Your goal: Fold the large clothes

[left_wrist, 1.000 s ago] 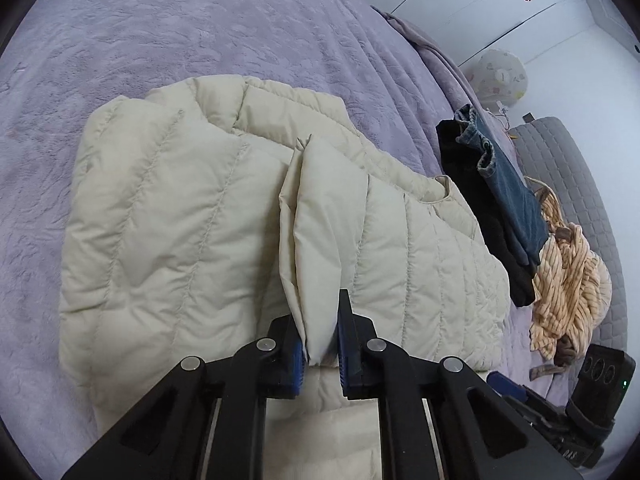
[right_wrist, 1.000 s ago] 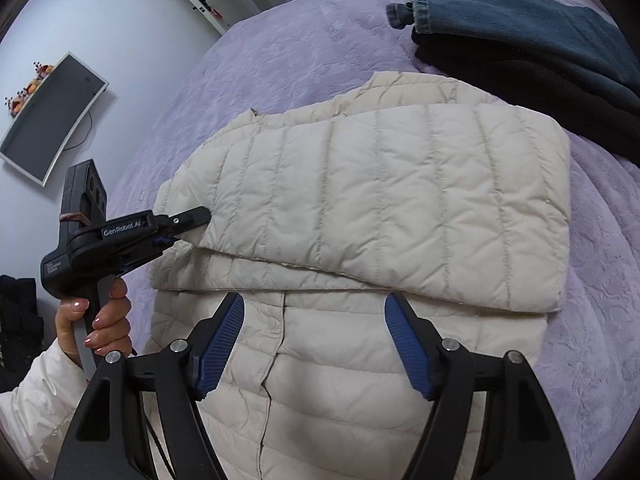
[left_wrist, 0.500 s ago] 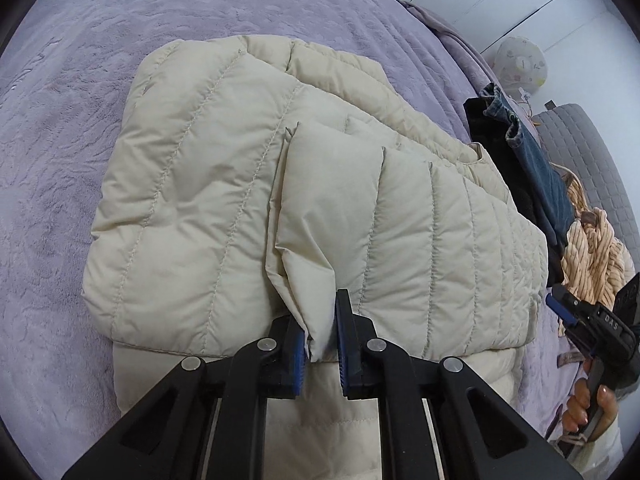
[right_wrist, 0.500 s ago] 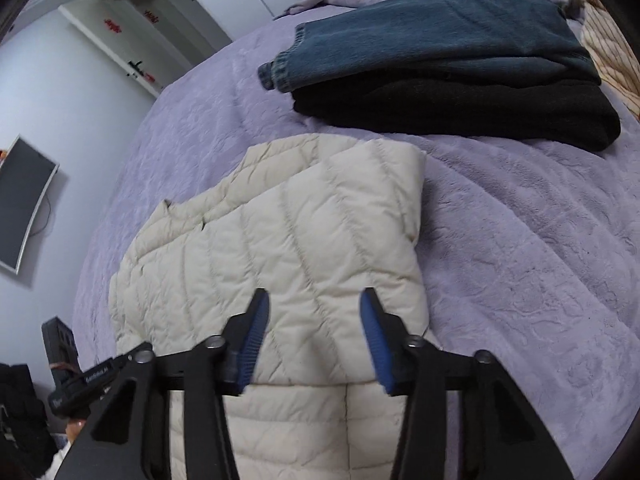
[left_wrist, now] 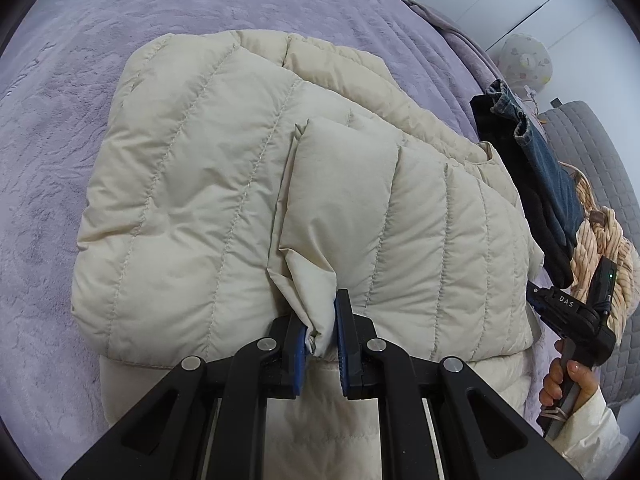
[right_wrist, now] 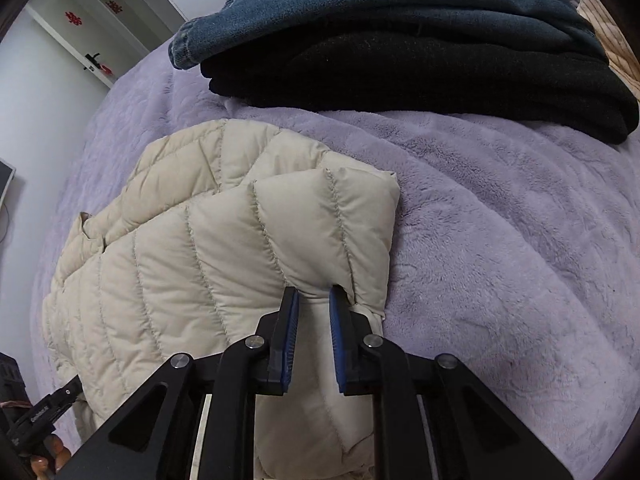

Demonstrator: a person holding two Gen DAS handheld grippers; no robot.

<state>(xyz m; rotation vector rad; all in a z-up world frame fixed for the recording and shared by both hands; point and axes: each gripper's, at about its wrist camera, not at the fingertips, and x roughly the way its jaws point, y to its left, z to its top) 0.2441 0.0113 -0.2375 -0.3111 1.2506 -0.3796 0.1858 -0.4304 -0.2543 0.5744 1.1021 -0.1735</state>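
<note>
A cream quilted puffer jacket (left_wrist: 200,208) lies folded over itself on the purple bed cover (left_wrist: 60,80). My left gripper (left_wrist: 322,320) is shut on the near edge of the folded-over panel, and fabric bunches between its blue pads. In the right wrist view the same jacket (right_wrist: 208,264) shows its right corner. My right gripper (right_wrist: 313,304) is closing on the near edge there, with a pinch of cream fabric between its pads. A hand (left_wrist: 564,376) in a white sleeve holds the right gripper's handle at the jacket's right side.
Folded blue jeans (right_wrist: 380,4) rest on a folded black garment (right_wrist: 420,76) just beyond the jacket on the right. A tan striped garment (left_wrist: 604,248) lies past them beside a grey quilted cushion (left_wrist: 592,140). Bare purple cover (right_wrist: 500,240) stretches to the jacket's right.
The right gripper swept to the jacket's right corner, came down and narrowed its jaws around the edge. The left gripper kept its grip and lowered the folded panel a little.
</note>
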